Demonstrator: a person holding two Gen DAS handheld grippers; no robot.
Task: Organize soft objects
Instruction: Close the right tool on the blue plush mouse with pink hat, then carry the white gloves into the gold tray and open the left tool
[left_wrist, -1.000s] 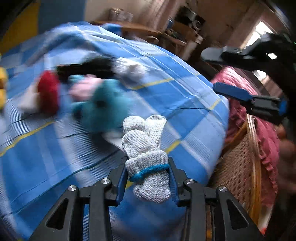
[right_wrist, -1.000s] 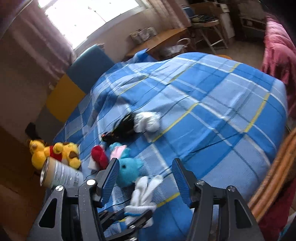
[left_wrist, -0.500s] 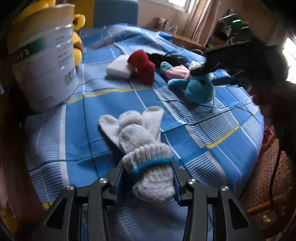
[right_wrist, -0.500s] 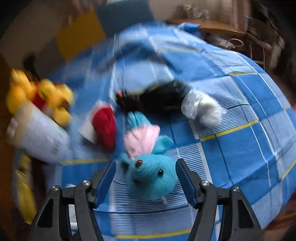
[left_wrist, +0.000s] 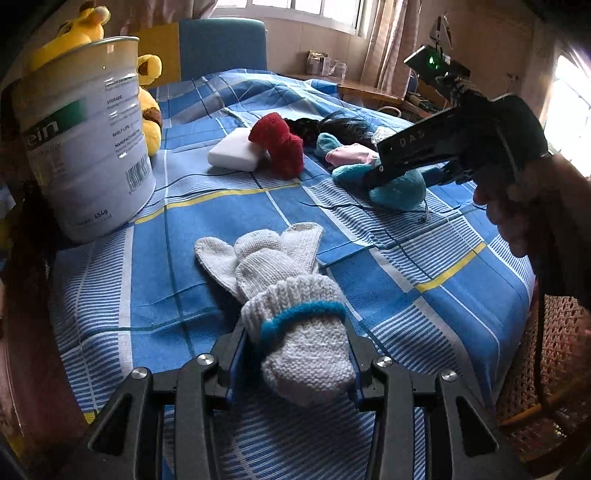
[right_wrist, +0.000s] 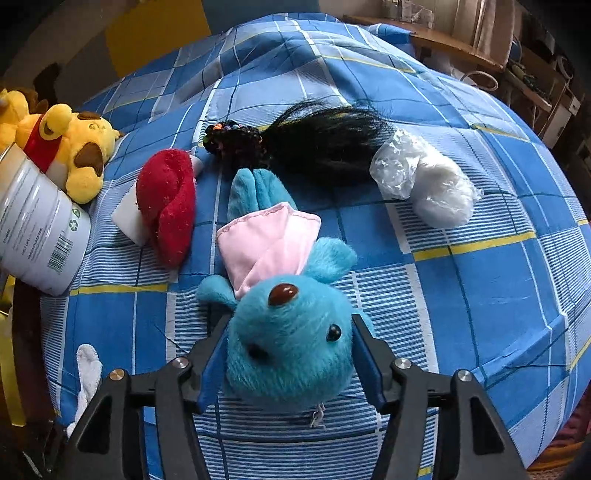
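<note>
two grippers are working over a bed covered by a blue plaid sheet (right_wrist: 480, 280). the left gripper (left_wrist: 295, 354) is pinching the cuff end of a white knitted glove (left_wrist: 288, 291), its blue pads pressing on both sides of the cuff near the blue band. the glove's fingers are lying flat on the sheet ahead of the gripper.

the right gripper (right_wrist: 291, 354) is closing around the head of a blue plush toy (right_wrist: 288, 343); both pads are touching the sides of the fur, with the jaws held fairly wide by the head. the toy is lying on the sheet and is wearing a pink garment (right_wrist: 269, 240). in the left wrist view, the right gripper (left_wrist: 373, 173) is showing characters on its finger that are reading roughly as "0a90", not clearly legible.

a white tin can (left_wrist: 85, 147) is standing at the left edge of the bed. its label is showing "...ein", "storage", "shelf life", "manufactured for", "454g" and a barcode. a yellow plush bear (right_wrist: 74, 151) is lying just behind the can. a red knitted item (right_wrist: 170, 203) is resting against a white sponge block (left_wrist: 236, 155). beyond the blue toy, a black hair piece (right_wrist: 317, 140) is lying beside a clear bag of white stuffing (right_wrist: 428, 184).
</note>
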